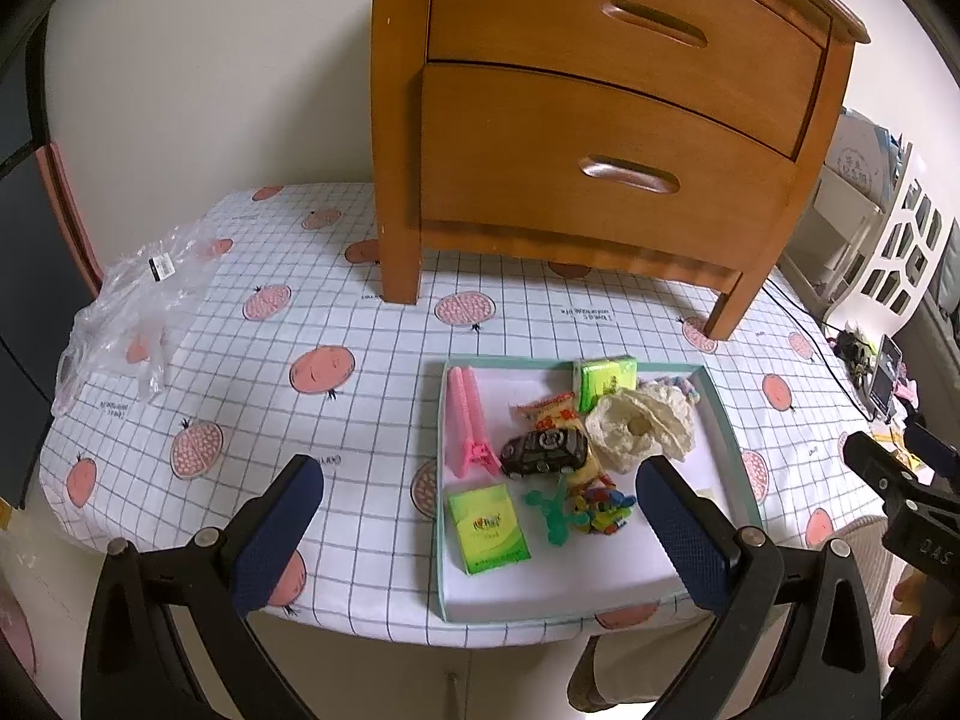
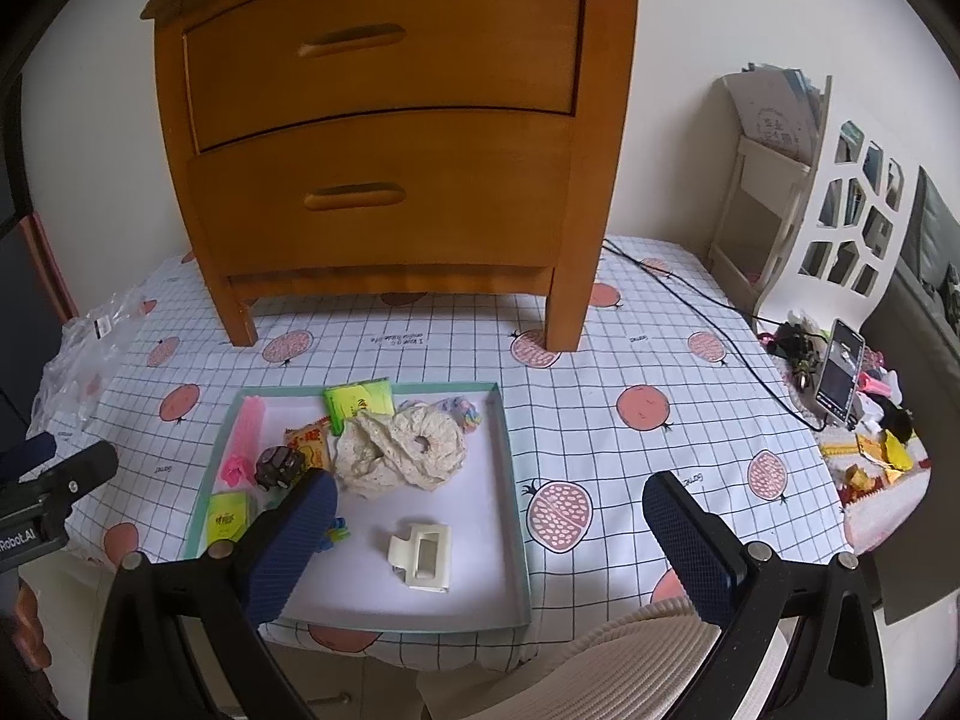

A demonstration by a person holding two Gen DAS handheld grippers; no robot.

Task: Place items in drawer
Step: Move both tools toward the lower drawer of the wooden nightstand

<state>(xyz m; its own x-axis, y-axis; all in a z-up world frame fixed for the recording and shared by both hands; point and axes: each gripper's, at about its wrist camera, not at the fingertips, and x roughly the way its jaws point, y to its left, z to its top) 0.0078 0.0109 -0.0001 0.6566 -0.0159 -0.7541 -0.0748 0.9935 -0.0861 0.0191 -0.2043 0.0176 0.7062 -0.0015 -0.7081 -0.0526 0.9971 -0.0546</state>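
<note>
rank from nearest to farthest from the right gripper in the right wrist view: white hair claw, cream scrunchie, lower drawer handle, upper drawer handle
1. White hair claw, in the tray's near part, just ahead of the right gripper.
2. Cream scrunchie, mid-tray, behind the claw.
3. Lower drawer handle, on the wooden cabinet beyond the tray.
4. Upper drawer handle, above the lower one, farthest.

An orange-brown wooden cabinet (image 2: 384, 138) stands on a white cloth (image 2: 600, 420) with a dark grid and pink pomegranates. A teal-edged white tray (image 2: 510, 480) holds a pink clip (image 1: 468, 420), green packets (image 1: 489, 528) and a cream scrunchie (image 2: 408, 450).
</note>
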